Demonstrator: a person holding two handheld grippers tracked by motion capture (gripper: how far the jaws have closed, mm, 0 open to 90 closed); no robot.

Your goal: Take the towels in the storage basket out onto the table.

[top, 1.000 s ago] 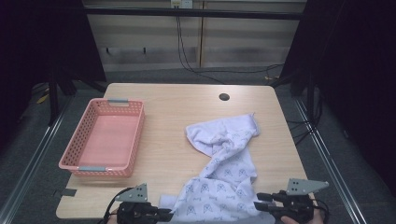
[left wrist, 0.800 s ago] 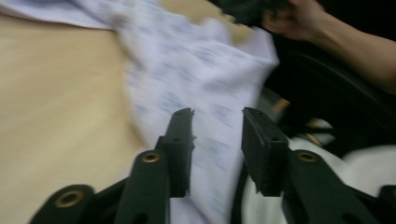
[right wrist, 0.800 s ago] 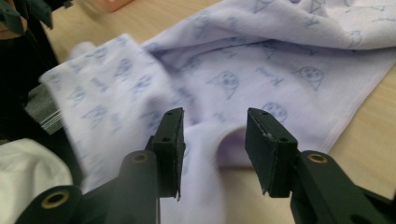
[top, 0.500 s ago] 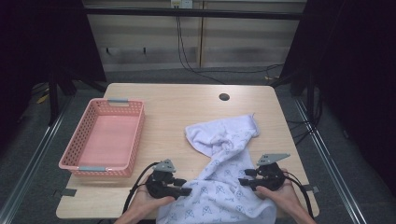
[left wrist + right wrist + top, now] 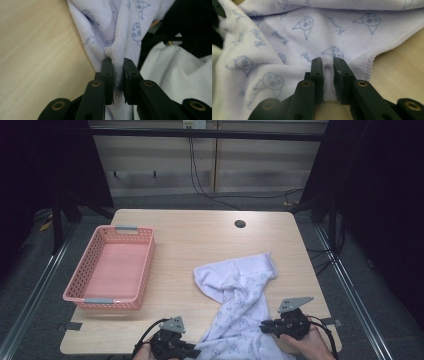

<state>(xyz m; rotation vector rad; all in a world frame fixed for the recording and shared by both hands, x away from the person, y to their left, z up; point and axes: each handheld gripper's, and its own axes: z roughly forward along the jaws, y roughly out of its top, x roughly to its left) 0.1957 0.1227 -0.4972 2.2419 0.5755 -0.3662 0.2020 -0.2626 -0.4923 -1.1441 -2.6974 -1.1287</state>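
A pale lilac towel [image 5: 240,305] with blue cat prints lies crumpled on the wooden table [image 5: 200,235], trailing over the near edge. My left gripper [image 5: 192,351] sits at the towel's near left side; its jaws have just been closing and now pinch a fold of towel [image 5: 117,37] between the pads, as the left gripper view [image 5: 117,61] shows. My right gripper [image 5: 264,326] is at the towel's near right edge; its jaws have also just been closing and clamp a ridge of towel [image 5: 312,30] near its hem in the right gripper view [image 5: 327,61].
A pink plastic basket [image 5: 80,290] stands at the left of the table, with nothing in it. A round cable hole [image 5: 240,224] sits at the far side. Dark floor and metal rails surround the table.
Both grippers moved back toward the near edge and lower, after coming forward half a second ago. Both now hold folds of the towel, and its near part has bunched narrower.
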